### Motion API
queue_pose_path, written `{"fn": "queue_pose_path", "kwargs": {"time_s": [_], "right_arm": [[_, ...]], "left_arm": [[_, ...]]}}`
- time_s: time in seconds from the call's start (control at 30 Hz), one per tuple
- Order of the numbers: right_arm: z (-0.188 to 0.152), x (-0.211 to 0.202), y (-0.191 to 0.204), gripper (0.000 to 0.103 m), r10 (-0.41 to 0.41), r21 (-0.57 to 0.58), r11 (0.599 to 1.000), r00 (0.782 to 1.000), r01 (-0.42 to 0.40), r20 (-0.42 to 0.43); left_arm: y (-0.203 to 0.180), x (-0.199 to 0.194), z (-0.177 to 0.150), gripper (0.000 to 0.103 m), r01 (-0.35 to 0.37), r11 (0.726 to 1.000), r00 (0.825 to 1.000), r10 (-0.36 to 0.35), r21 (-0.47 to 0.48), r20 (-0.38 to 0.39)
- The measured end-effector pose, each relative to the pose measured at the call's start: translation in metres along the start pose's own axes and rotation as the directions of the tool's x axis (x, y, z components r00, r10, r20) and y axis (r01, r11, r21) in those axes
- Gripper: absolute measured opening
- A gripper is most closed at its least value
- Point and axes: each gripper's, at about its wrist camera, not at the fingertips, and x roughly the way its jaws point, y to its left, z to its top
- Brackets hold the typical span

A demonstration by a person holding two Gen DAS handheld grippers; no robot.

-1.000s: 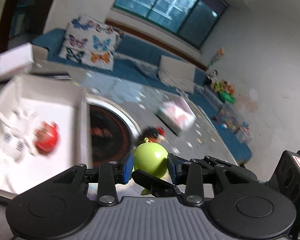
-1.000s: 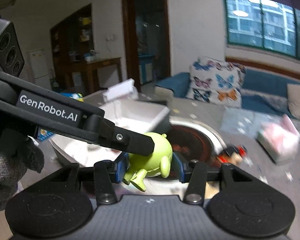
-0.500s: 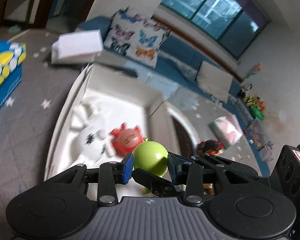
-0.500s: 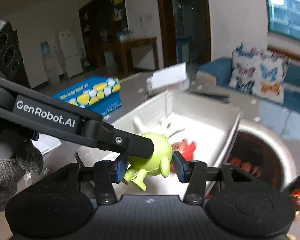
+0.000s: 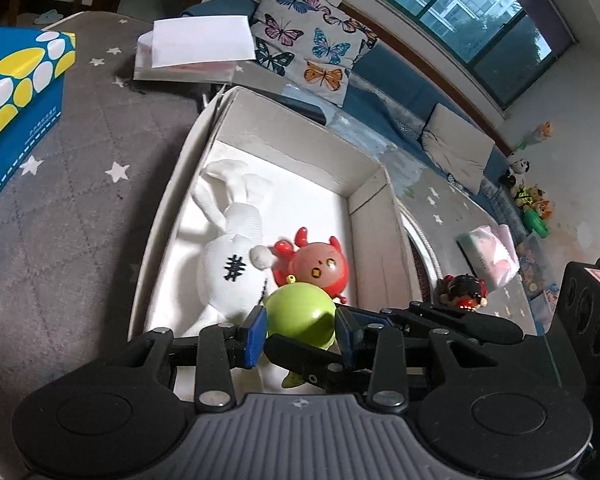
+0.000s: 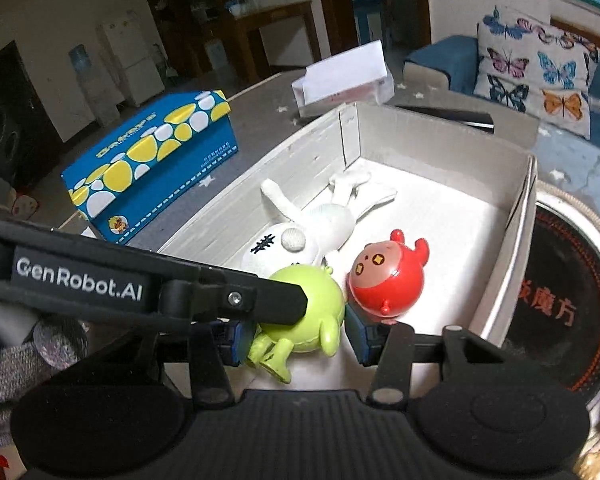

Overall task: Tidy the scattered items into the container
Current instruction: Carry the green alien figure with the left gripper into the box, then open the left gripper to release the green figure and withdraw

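Grippers met at one green toy (image 5: pixel 300 312): the left gripper (image 5: pixel 300 330) had its blue pads (image 5: pixel 254 330) pressed against the toy's round sides, and the right gripper (image 6: pixel 294 330) closed on the same toy from another angle, though its left pad was largely hidden behind the left gripper's black finger, which crossed the right wrist view. The toy hung over the near end of the white cardboard box (image 5: pixel 370 184), its feet (image 6: pixel 274 360) sticking out below the fingers; whether it touched the box floor could not be made out, since the gripper bodies blocked the lower part. Inside the box lay a white plush rabbit (image 5: pixel 230 256) on its back, and just beside it a red round figure (image 5: pixel 320 266), which appeared to touch the green toy's upper edge. Outside the box, a small dark-haired red figure (image 5: pixel 464 290) stood on the grey star-patterned tablecloth (image 5: pixel 60 200), half cut off by the right gripper's arm. A blue-and-yellow carton (image 6: pixel 152 160) sat to the left of the box, and a round dark hotplate (image 6: pixel 560 300) bordered its right wall, partly out of frame.
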Motion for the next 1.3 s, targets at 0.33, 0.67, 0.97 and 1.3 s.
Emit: {"fn": "queue_pose_path", "kwargs": {"time_s": [0.33, 0.67, 0.97, 1.3], "right_arm": [[-0.004, 0.020, 0.008, 0.050, 0.006, -0.006, 1.000, 0.999, -0.006, -0.049], [-0.006, 0.019, 0.009, 0.051, 0.016, 0.002, 1.000, 0.999, -0.016, -0.041], [-0.011, 0.000, 0.010, 0.059, 0.022, -0.013, 1.000, 1.000, -0.022, 0.009], [-0.023, -0.039, 0.006, 0.059, 0.008, -0.035, 0.999, 0.996, -0.005, 0.088]], "left_arm": [[0.001, -0.002, 0.000, 0.040, -0.024, 1.000, 1.000, 0.023, 0.012, 0.012], [-0.001, -0.013, 0.000, 0.039, -0.045, 0.999, 0.998, 0.045, 0.015, 0.038], [-0.015, -0.022, -0.001, 0.040, -0.036, 0.999, 0.997, 0.034, 0.036, 0.064], [-0.038, -0.032, -0.010, 0.039, -0.018, 0.997, 0.996, 0.012, 0.071, 0.086]]}}
